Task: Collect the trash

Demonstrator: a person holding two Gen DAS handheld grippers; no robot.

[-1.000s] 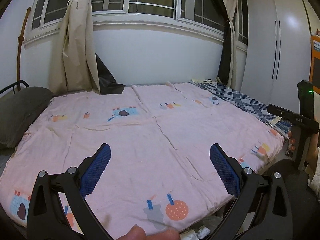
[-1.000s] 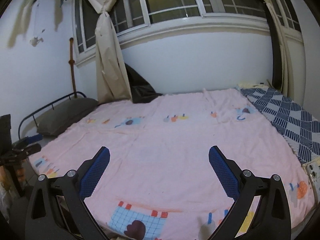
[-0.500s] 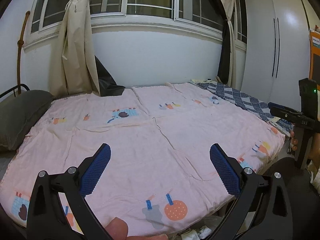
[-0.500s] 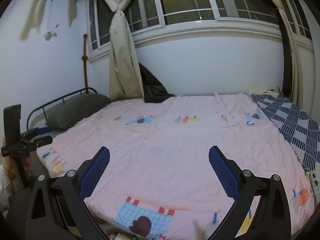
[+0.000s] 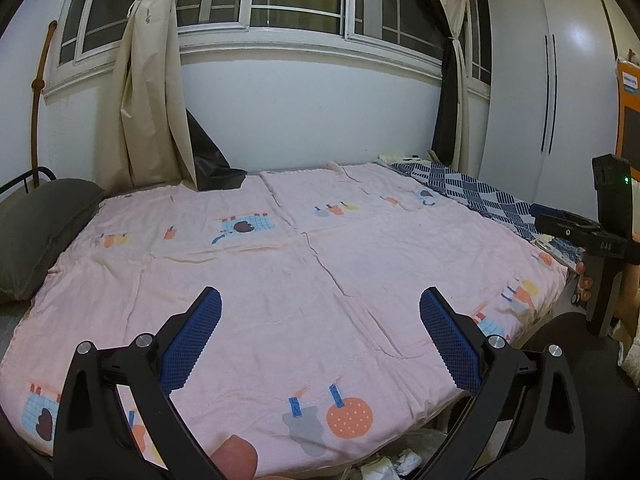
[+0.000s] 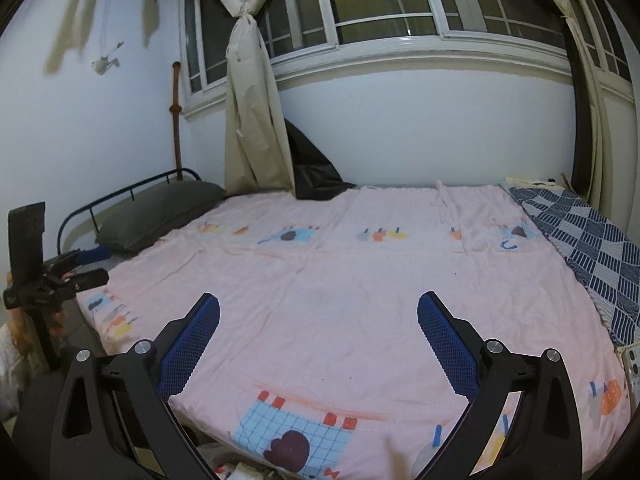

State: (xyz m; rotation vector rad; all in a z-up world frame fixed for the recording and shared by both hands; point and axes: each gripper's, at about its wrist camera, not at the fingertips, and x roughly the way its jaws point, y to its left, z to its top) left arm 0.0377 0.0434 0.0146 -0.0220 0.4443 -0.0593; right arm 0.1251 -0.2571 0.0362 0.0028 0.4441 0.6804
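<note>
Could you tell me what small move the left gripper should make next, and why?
Probably tip the left gripper down toward the white crumpled scraps at the foot of the bed. It is open, holds nothing and points over the bedspread, where no trash shows; the scraps sit at the view's bottom edge.
</note>
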